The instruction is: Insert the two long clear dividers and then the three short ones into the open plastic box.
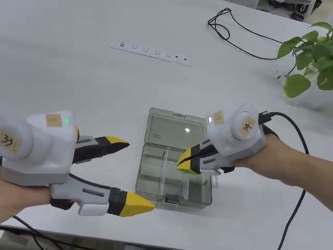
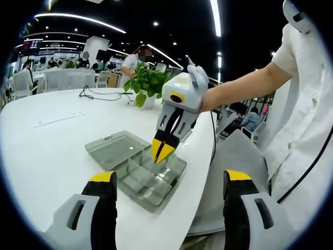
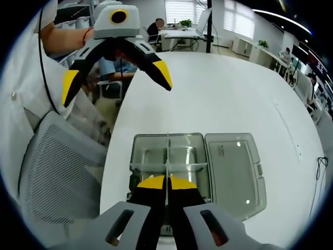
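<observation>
White table [image 1: 78,78], divider [image 3: 167,156] in right claw [image 3: 167,180], over box [image 3: 156,137]

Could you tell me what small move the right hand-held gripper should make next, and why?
Probably ease the right hand-held gripper straight down to seat the clear divider it pinches. It stands upright in the open box, crossing a fitted divider, and I cannot tell whether it is fully down. The left hand-held gripper is open beside the box.

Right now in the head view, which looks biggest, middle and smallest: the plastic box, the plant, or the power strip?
1. Plastic box.
2. Plant, though the frame cuts it off.
3. Power strip, long but thin, and farther away.
</observation>
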Tool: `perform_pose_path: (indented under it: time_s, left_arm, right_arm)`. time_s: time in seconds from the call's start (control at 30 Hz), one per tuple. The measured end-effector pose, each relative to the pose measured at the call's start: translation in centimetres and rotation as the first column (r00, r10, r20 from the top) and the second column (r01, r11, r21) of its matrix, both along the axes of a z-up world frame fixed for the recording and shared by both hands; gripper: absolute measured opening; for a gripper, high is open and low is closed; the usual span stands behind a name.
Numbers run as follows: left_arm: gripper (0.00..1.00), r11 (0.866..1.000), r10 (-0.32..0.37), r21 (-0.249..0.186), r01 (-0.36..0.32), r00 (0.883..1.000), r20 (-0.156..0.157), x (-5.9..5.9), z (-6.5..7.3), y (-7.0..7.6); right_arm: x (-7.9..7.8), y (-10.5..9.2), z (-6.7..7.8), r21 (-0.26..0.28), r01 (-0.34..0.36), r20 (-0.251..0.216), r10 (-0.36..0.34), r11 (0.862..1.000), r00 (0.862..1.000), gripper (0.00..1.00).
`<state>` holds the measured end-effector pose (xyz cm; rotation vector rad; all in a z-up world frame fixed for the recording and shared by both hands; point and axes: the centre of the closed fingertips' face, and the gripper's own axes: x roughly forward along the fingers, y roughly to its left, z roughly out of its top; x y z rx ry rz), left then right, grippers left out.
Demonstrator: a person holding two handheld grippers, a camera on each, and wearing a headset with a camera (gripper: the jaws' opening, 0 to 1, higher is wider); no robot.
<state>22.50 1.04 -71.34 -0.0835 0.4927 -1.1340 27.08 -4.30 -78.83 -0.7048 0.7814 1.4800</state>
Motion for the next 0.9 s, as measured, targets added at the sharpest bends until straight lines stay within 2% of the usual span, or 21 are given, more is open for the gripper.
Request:
perform_pose_path:
  time_s: [0.43,0.73,0.9]
  left_arm:
    - [0.85,1.000,-0.001,-0.002,0.001,1.000,0.001,0.2,0.0,0.1]
    - [0.85,1.000,0.000,-0.005,0.000,1.000,0.002,0.3,-0.1,0.1]
    - [0.85,1.000,-0.004,-0.005,0.004,1.000,0.006,0.3,0.1,0.0]
  right_arm:
    - [-0.1,0.0,-2.4,-0.083,-0.031,0.009,0.032,0.996,0.999,0.02]
    - [-0.2,0.0,-2.4,-0.104,-0.049,0.019,0.052,0.993,0.998,0.02]
    - [-0.1,-0.1,-2.4,-0.099,-0.042,0.020,0.044,0.994,0.999,0.03]
